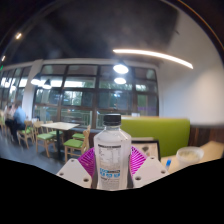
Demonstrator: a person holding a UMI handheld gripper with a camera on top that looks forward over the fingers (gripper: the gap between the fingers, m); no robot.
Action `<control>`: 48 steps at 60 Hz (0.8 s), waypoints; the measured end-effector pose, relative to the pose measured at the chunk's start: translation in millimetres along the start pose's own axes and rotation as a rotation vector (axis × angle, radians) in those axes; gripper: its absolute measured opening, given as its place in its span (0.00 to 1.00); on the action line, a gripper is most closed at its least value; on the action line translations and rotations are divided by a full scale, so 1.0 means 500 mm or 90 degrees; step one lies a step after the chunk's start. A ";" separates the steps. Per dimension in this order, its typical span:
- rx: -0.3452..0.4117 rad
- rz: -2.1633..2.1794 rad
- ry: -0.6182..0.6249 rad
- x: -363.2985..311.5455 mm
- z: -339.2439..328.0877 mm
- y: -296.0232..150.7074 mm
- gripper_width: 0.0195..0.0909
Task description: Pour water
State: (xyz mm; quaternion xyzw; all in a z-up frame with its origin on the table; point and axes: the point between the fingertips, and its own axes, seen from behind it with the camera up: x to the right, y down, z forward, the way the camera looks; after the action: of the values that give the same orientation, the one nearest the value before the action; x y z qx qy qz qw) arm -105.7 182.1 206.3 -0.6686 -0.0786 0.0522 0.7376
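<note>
Looking from the left side, I see a dining room with windows (60, 85), wooden tables (62, 126) and green chairs (30, 133), all far beyond the gripper (112, 163). A person (12, 118) sits there, too small to tell more.

In the middle stands the water bottle (112, 150), upright, with a white cap (112, 119) on top and a label around its body. It is between the two fingers, and the magenta pads (87, 160) show at both sides of its body. The jaws seem to pinch the bottle at its lower half, but I cannot tell surely if both pads press on it, because the bottle hides the contact.

I judge the bottle is thin clear plastic, so it is light, a little soft and smooth; too hard a squeeze can dent it. The best place to hold is the labelled middle part, where it is widest. The cap looks closed, so no water can pour yet.

To the right there is a green sofa back (165, 130), and near it a pale cup (188, 155) on a table, maybe the place for the water.
</note>
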 end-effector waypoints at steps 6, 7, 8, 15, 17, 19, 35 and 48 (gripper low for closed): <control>-0.042 0.031 0.029 0.023 0.010 0.100 0.29; -0.050 0.028 0.026 0.036 0.027 0.128 0.30; -0.056 0.031 0.024 0.034 0.026 0.139 0.29; -0.086 0.064 0.021 0.029 0.010 0.194 0.29; -0.094 0.067 0.021 0.037 0.028 0.210 0.30; -0.088 0.066 0.019 0.034 0.020 0.205 0.31; -0.075 0.037 0.025 0.041 0.025 0.208 0.42; -0.147 0.044 0.010 0.047 -0.014 0.192 0.89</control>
State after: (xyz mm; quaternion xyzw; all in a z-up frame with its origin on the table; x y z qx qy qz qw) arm -78.8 189.0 111.4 -0.7519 -0.0553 0.0632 0.6539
